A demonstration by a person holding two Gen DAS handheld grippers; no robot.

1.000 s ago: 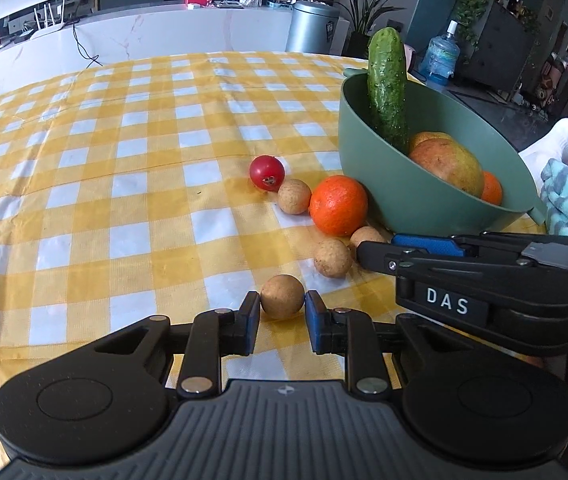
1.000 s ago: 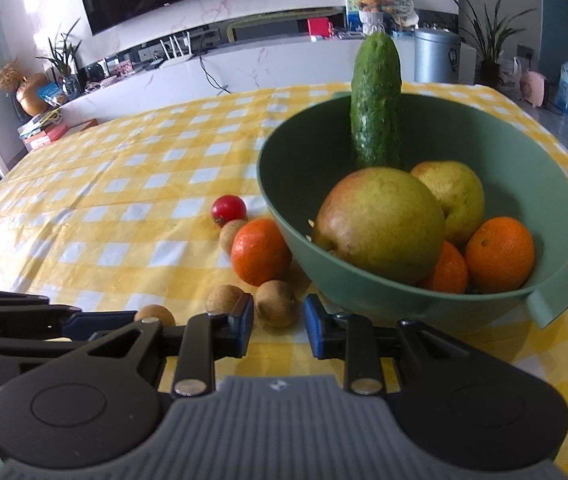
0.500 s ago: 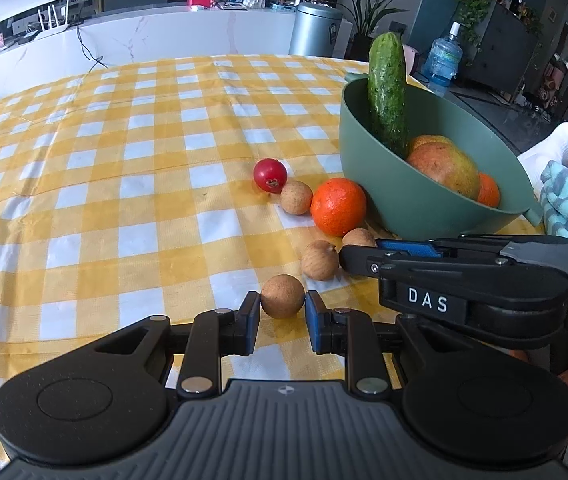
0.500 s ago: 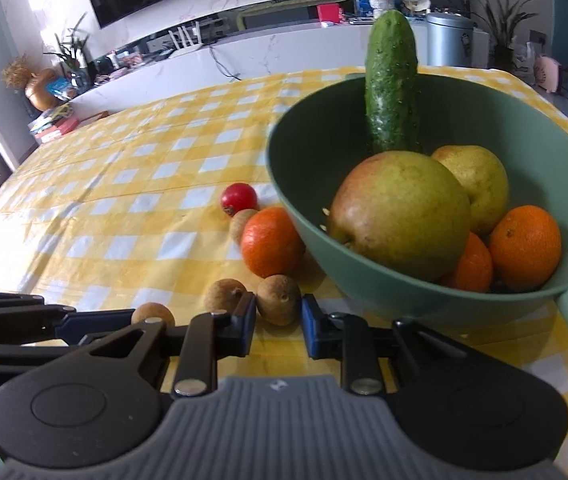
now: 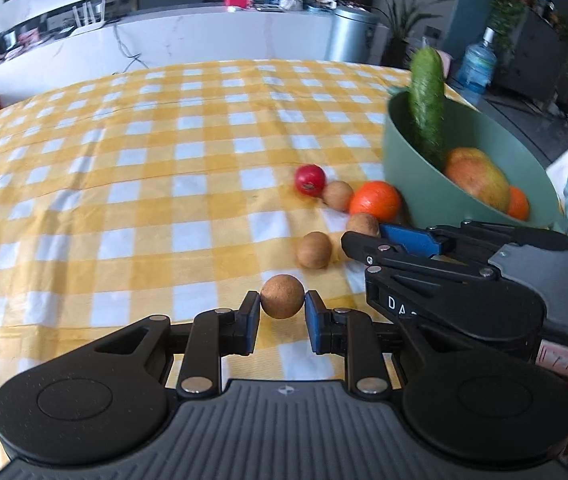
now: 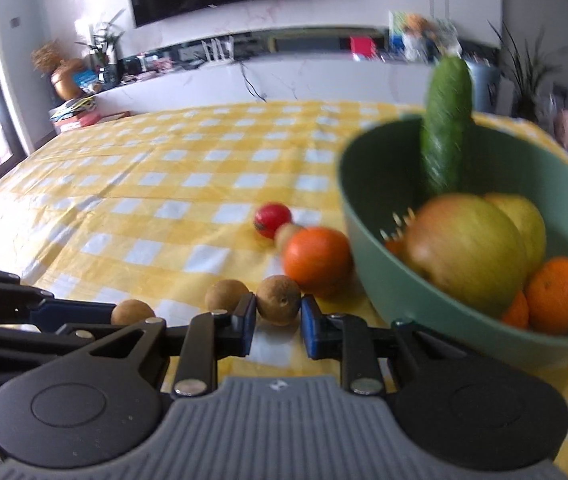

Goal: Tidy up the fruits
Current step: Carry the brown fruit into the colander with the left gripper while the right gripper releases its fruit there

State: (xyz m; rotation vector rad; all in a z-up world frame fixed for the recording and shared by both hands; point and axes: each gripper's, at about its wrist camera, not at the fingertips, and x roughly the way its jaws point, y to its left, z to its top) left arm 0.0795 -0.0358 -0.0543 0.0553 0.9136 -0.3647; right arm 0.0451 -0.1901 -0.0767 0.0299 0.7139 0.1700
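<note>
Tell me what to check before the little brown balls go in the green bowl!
1. Left gripper pinching a brown fruit: ok.
2. Right gripper pinching its own brown fruit: ok.
3. Green bowl upright on the tablecloth: ok.
4. Room left in the bowl: ok, free space beside the cucumber.
5. Both fruits lifted clear of the cloth: cannot tell.

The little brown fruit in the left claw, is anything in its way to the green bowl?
Yes. The right claw reaches across between the brown fruit and the green bowl. The orange sits against the bowl's near side.
</note>
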